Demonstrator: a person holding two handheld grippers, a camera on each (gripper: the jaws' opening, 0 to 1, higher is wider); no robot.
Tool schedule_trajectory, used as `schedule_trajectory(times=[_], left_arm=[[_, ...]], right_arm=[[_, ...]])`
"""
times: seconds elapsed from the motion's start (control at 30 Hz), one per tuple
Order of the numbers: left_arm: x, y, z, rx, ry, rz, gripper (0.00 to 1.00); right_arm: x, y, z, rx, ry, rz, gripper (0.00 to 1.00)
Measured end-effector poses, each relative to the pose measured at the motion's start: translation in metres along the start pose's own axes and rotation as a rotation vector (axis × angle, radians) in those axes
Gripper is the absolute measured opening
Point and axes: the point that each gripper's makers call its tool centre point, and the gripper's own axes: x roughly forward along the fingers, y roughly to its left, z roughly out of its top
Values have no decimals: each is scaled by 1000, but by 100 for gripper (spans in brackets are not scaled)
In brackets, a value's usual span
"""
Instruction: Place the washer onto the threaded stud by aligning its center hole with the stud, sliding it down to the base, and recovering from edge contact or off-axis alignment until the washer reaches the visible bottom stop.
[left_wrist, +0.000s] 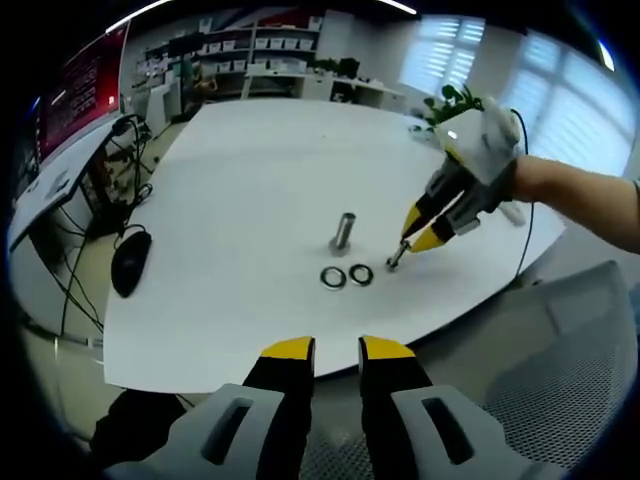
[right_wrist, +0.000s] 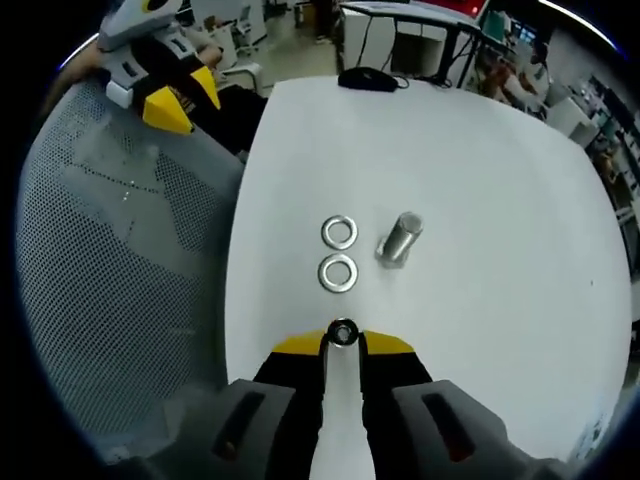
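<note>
Washer (right_wrist: 342, 333) between right gripper (right_wrist: 342, 343) tips, pinched.

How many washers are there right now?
3: two washers lie side by side on the table beside the stud, one and another; a third washer sits between the right gripper's fingertips.

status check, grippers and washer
Right gripper shut on washer, short of the stud. Left gripper open, off the table edge. Two spare washers lie beside the stud.

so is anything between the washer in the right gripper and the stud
Nothing visible. The right gripper holds a washer above bare table; the stud stands ahead, and two loose washers lie to the side of that path.
</note>
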Motion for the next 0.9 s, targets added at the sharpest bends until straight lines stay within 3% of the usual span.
schedule_trajectory(times=[0.17,0.27,0.53,0.67,0.8,0.9], left_arm=[[0,0,0,-1,0,0,15],[0,1,1,-6,-6,3,15],[0,0,1,0,-2,-1,15],[0,0,0,2,1,-2,15],[0,0,0,2,3,-1,15],[0,0,-1,2,4,-1,15]], right_arm=[[22,-2,-12,-19,59,8,12],[30,1,-23,3,111,26,19],[15,1,-7,47,-26,-6,22],[11,-6,3,117,-95,-15,20],[13,-6,6,125,-107,-16,11],[13,-4,7,115,-116,-26,10]])
